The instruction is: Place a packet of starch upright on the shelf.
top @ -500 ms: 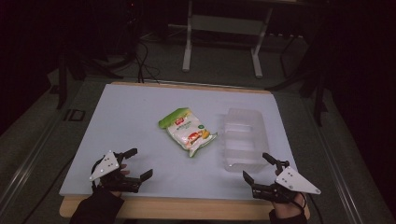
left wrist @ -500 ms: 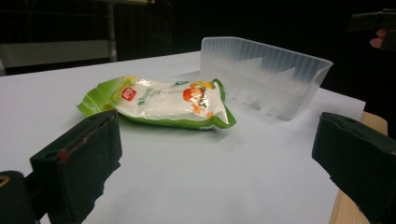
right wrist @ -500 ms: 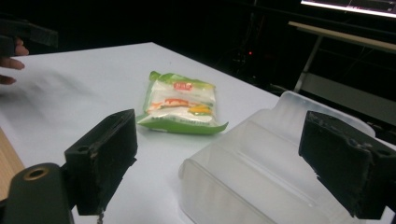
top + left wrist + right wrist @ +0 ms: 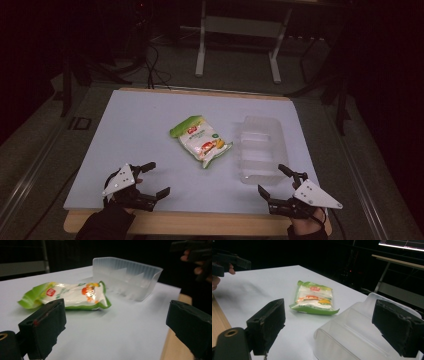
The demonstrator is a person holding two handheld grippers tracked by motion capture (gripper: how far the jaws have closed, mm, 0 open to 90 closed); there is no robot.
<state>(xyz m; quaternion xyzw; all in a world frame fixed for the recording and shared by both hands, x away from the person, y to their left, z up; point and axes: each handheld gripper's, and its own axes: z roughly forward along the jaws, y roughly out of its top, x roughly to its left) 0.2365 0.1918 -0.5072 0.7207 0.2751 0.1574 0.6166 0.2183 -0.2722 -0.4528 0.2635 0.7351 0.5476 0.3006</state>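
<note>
A green and white snack bag (image 4: pixel 201 141) lies flat near the middle of the white tabletop (image 4: pixel 135 125). Just right of it stands an empty clear plastic tray (image 4: pixel 261 150). At the near left edge my left gripper (image 4: pixel 157 178) is open, its jaws wide apart and pointing towards the bag (image 4: pixel 67 295) and the tray (image 4: pixel 127 277). At the near right edge my right gripper (image 4: pixel 272 179) is open too, just short of the tray's near end (image 4: pixel 352 337), with the bag (image 4: pixel 314 300) farther off. Neither gripper touches anything.
The table's wooden front edge (image 4: pixel 200 222) runs between my two hands. Beyond the far edge, on a dark floor, are a metal stand (image 4: pixel 237 40) and cables (image 4: pixel 150 65). A dark pole (image 4: pixel 342 100) stands off the right side.
</note>
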